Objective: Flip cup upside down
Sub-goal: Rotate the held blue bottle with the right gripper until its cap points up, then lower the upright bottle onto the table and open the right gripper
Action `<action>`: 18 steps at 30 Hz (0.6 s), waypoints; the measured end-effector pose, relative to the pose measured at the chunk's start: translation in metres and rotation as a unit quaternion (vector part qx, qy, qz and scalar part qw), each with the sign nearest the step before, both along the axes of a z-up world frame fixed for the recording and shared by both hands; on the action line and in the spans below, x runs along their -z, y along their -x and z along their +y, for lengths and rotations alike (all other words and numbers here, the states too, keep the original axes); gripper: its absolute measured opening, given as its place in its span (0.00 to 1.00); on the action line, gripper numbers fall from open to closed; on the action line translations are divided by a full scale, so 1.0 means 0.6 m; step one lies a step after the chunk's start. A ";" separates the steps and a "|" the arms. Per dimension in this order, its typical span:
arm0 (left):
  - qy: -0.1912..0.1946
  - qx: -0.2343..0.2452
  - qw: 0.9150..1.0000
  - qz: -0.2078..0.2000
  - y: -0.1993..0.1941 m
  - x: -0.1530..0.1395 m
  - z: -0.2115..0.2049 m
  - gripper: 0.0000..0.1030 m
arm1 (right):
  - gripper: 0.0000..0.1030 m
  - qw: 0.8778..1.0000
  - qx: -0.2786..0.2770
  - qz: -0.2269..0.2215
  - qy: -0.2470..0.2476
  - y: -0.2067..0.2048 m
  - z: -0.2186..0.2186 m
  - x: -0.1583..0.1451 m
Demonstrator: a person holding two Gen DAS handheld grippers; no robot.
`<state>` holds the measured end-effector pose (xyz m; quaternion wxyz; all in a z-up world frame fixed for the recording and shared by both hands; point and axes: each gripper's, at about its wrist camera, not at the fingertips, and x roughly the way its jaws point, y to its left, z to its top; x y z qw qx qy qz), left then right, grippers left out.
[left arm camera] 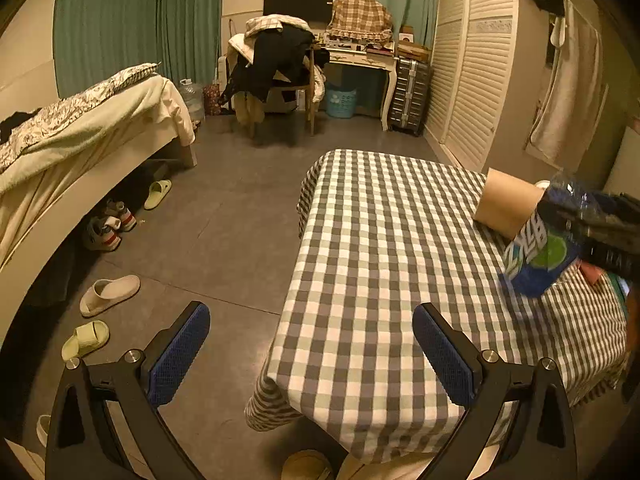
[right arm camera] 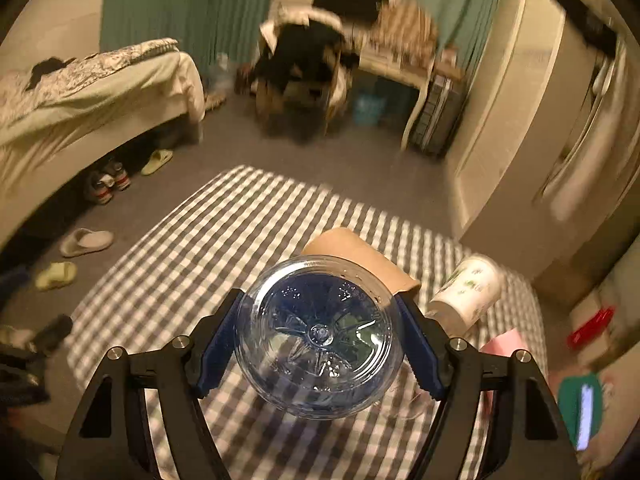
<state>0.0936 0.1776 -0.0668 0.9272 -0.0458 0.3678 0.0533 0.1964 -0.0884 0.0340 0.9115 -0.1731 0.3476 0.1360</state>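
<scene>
The right gripper (right arm camera: 319, 338) has its fingers closed on a clear plastic bottle (right arm camera: 319, 336), whose round base fills the middle of the right wrist view. In the left wrist view the same bottle (left arm camera: 540, 252), with a blue label, hangs tilted above the checked table (left arm camera: 380, 280) at its right side. The left gripper (left arm camera: 312, 354) hangs off the near corner of the table, fingers wide apart and holding nothing.

The cup (right arm camera: 466, 296), a white paper one with a green leaf print, stands on the table just right of the bottle; whether its mouth is up or down cannot be told through the blur. A brown cardboard tube (right arm camera: 360, 256) lies on the table just behind the bottle, near the cup. A pink card (right arm camera: 504, 342) lies on the near side of the cup, and a green thing (right arm camera: 580, 404) sits nearer still.

The step in hand looks like moving the bottle, so the flip has probably not begun. To do it well, set the bottle down upright well away from the cup, on the open cloth to the left of the tube, and open the fingers only once its base rests flat. Then take the cup around its middle with a light squeeze, since paper walls crush easily, lift it off the cloth, roll the wrist half a turn and lower the rim evenly. The tube close behind the cup could be knocked on approach.
</scene>
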 end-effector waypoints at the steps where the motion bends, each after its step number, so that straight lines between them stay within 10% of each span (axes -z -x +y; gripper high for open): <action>1: -0.002 0.001 1.000 0.001 0.000 -0.001 -0.006 1.00 | 0.72 1.000 -0.002 -0.002 -0.005 0.007 -0.001 0.005; 18: -0.006 -0.004 1.000 0.000 0.018 -0.005 -0.046 1.00 | 0.72 0.999 -0.008 0.033 -0.041 0.059 -0.028 0.029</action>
